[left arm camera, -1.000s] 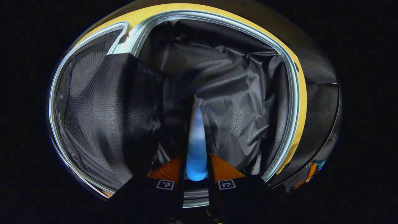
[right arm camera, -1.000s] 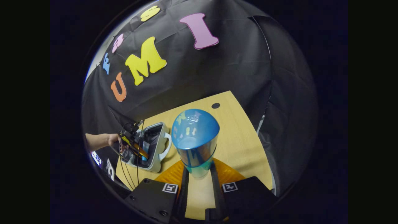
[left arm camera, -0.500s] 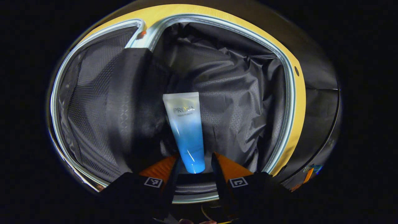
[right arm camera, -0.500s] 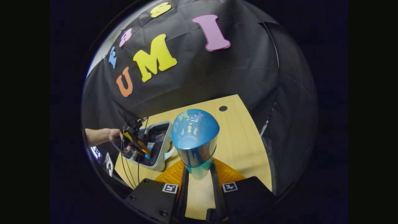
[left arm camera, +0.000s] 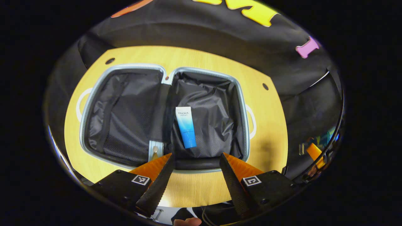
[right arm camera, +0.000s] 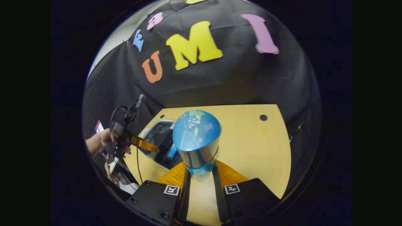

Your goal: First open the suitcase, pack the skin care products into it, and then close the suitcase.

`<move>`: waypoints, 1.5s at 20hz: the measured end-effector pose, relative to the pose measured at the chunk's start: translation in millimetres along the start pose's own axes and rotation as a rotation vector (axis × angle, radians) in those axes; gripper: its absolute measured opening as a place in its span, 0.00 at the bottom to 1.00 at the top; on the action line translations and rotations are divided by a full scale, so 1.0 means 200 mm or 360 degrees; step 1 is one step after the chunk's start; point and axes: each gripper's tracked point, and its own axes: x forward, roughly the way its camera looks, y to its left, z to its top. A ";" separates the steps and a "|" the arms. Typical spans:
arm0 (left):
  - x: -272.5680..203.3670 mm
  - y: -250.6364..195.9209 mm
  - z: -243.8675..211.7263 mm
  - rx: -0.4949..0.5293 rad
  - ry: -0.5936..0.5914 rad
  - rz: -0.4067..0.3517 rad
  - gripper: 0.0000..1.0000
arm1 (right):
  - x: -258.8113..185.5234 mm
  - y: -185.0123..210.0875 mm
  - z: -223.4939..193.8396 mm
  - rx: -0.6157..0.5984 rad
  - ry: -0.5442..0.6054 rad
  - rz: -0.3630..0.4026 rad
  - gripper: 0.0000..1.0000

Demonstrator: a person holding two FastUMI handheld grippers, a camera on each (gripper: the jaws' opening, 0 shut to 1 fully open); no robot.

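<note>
In the left gripper view the suitcase (left arm camera: 125,67) lies open flat on the wooden table, its two black-lined halves side by side. A white-and-blue tube (left arm camera: 186,126) rests in the right half, cap end toward me. My left gripper (left arm camera: 195,175) is open above the near edge, nothing between its fingers. In the right gripper view my right gripper (right arm camera: 201,185) is shut on a blue bottle (right arm camera: 197,141) with a shiny domed top, held over the table. Part of the suitcase (right arm camera: 157,131) and the tube (right arm camera: 172,152) show behind the bottle, with the left gripper (right arm camera: 138,142) above them.
The wooden table (left arm camera: 176,191) has small dark holes near its far corners (left arm camera: 265,86). White handles stick out from both sides of the suitcase (left arm camera: 252,121). A hand (right arm camera: 100,142) holds the left gripper at the left. Bare tabletop (right arm camera: 251,147) spreads to the right of the bottle.
My left gripper let go of the tube, which now lies in the right half, then opened wide and pulled back and up out of the suitcase. My right gripper swung toward the suitcase with the bottle.
</note>
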 end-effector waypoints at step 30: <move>-0.86 0.53 -0.73 -0.0487 -0.0814 0.0344 0.93 | 1.32 0.19 -0.51 0.0513 0.1215 -0.0512 0.36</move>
